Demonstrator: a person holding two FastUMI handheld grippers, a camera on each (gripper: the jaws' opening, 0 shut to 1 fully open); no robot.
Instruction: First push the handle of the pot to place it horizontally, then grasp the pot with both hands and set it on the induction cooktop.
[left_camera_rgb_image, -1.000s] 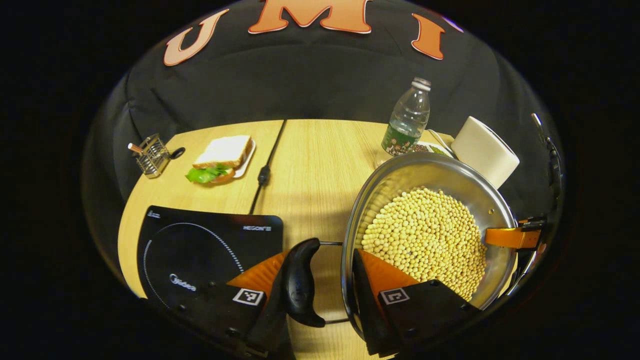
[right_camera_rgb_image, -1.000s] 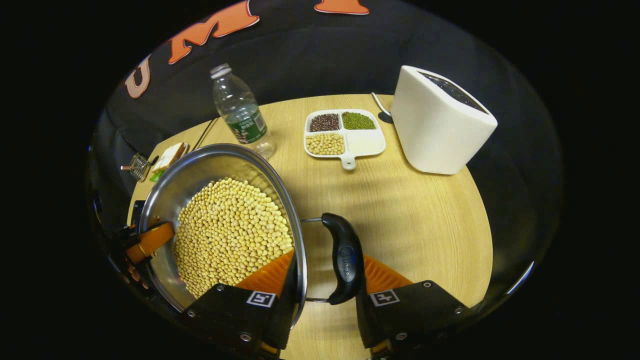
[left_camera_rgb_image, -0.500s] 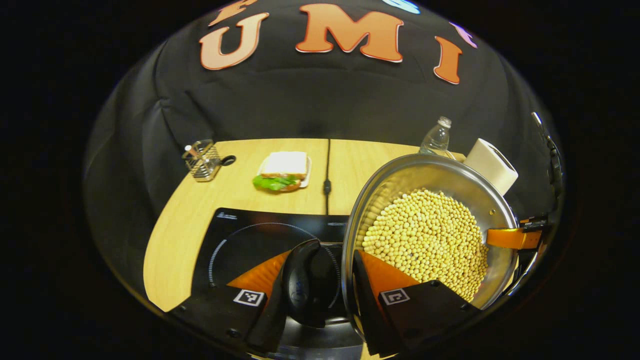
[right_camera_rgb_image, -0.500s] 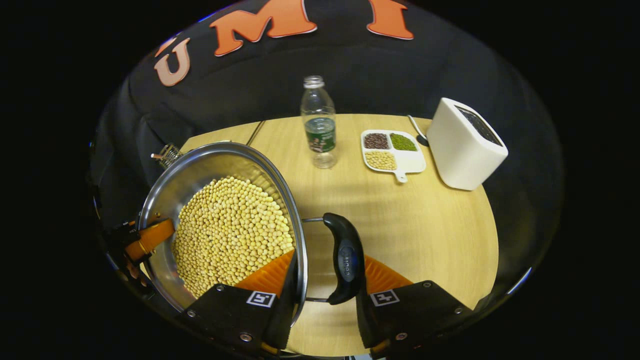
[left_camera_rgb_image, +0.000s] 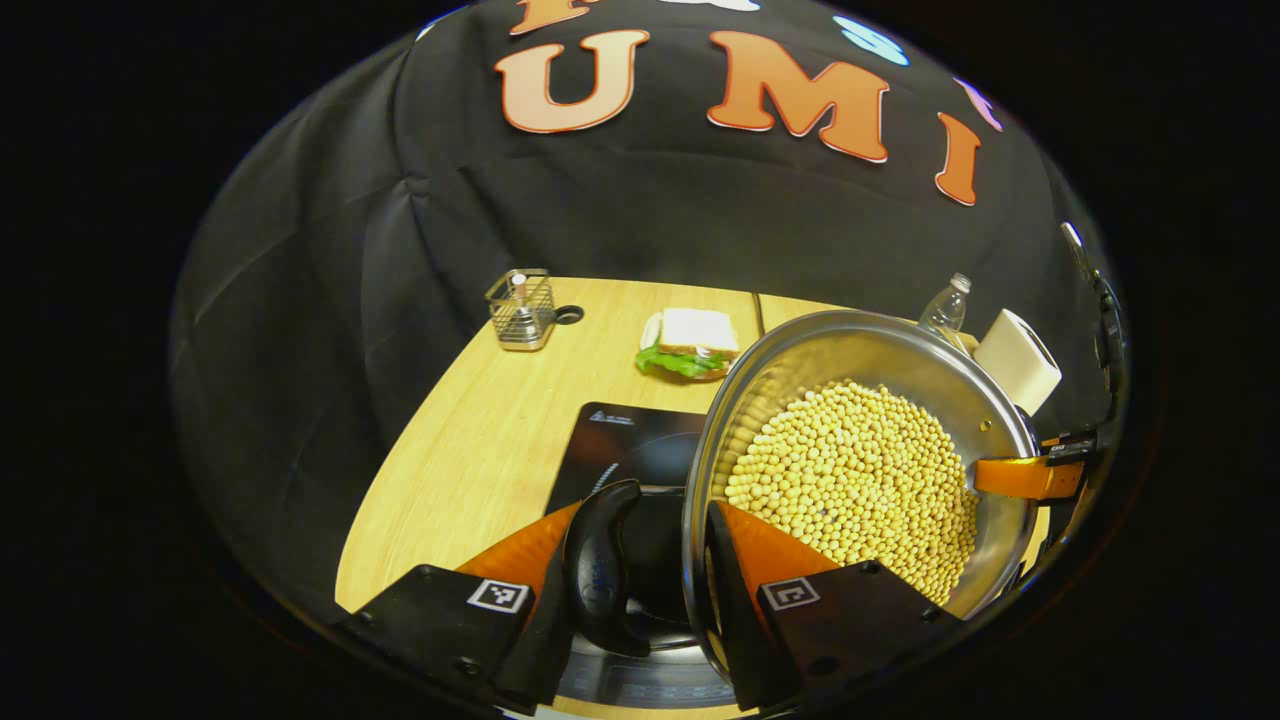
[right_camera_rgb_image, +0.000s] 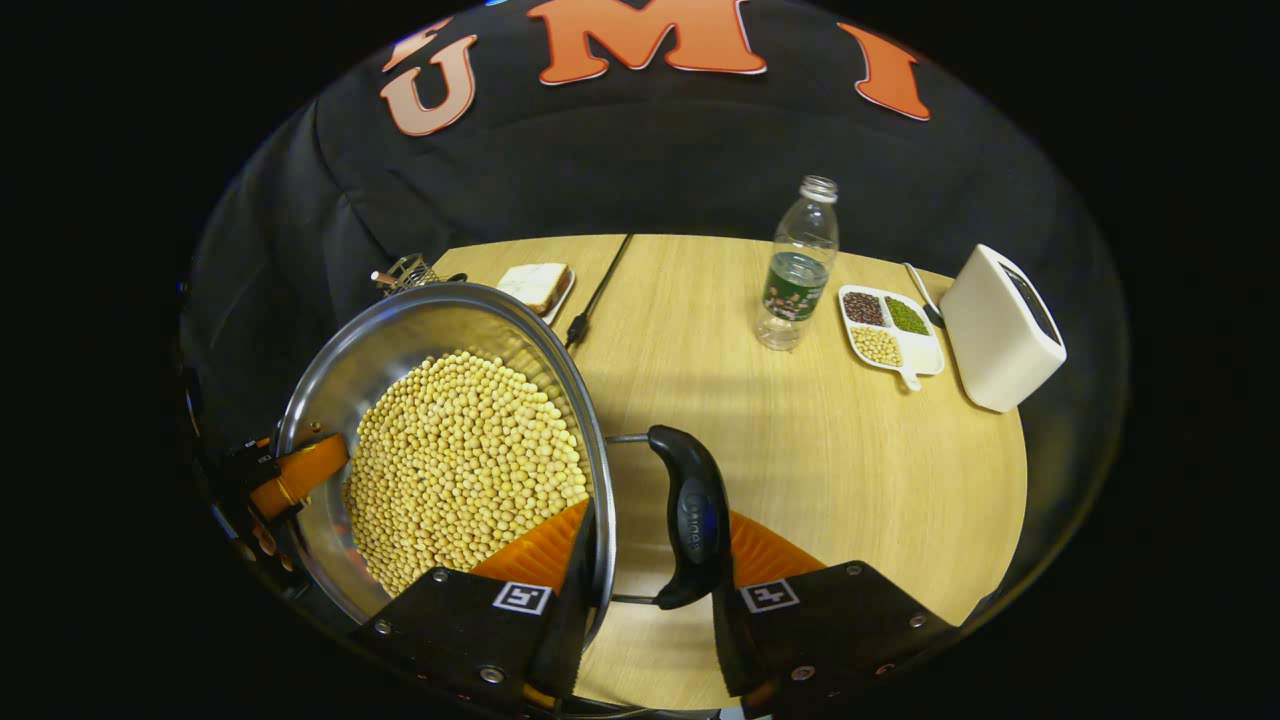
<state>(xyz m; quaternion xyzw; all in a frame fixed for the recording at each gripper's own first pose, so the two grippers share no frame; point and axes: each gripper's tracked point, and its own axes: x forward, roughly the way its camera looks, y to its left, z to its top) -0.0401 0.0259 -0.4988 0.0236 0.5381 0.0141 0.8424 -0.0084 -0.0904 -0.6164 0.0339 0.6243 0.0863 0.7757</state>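
Round stainless steel pot (left_camera_rgb_image: 985, 420), filled with pale yellow soybeans (left_camera_rgb_image: 850, 480), held level above the flat black induction cooktop (left_camera_rgb_image: 625, 445). Left gripper (left_camera_rgb_image: 640, 560) clamps the rim and black side handle (left_camera_rgb_image: 597, 570) together; right gripper (right_camera_rgb_image: 650, 560) grips the opposite rim and handle (right_camera_rgb_image: 692, 525) likewise. Surface: light wood-grain table (right_camera_rgb_image: 800, 430), black cloth wall behind. Pot hides most of the cooktop; whether the base touches it cannot be told.
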